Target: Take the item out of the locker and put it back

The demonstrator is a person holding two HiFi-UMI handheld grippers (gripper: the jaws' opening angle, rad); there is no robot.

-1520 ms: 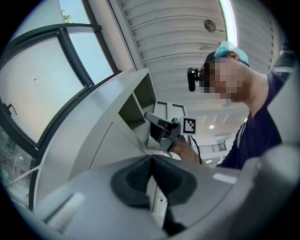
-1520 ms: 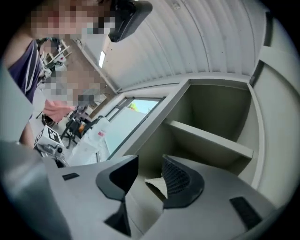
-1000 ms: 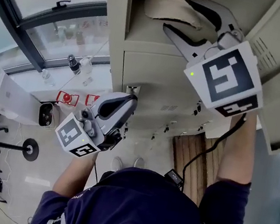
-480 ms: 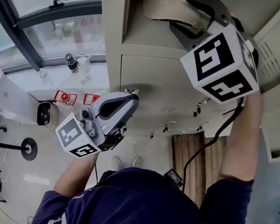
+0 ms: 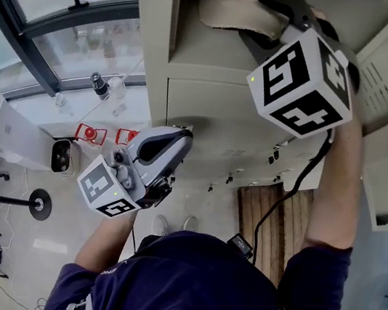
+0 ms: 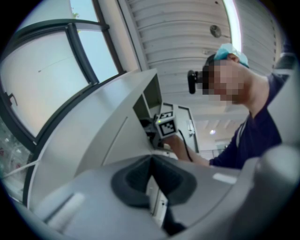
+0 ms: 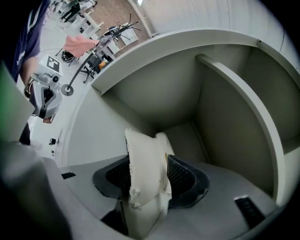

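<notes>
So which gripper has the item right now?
The right gripper, up inside the open locker, with its jaws shut on the cream item. The left gripper hangs low outside, jaws together on nothing.

Your right gripper (image 7: 148,177) has its jaws pressed on a cream item (image 7: 144,154) with a ragged edge, held upright inside the locker (image 7: 225,108) compartment.

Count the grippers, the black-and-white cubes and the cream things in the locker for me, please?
Grippers: 2, the left gripper and the right gripper
Marker cubes: 2, the left cube and the right cube
Cream item: 1
Total: 5
</notes>
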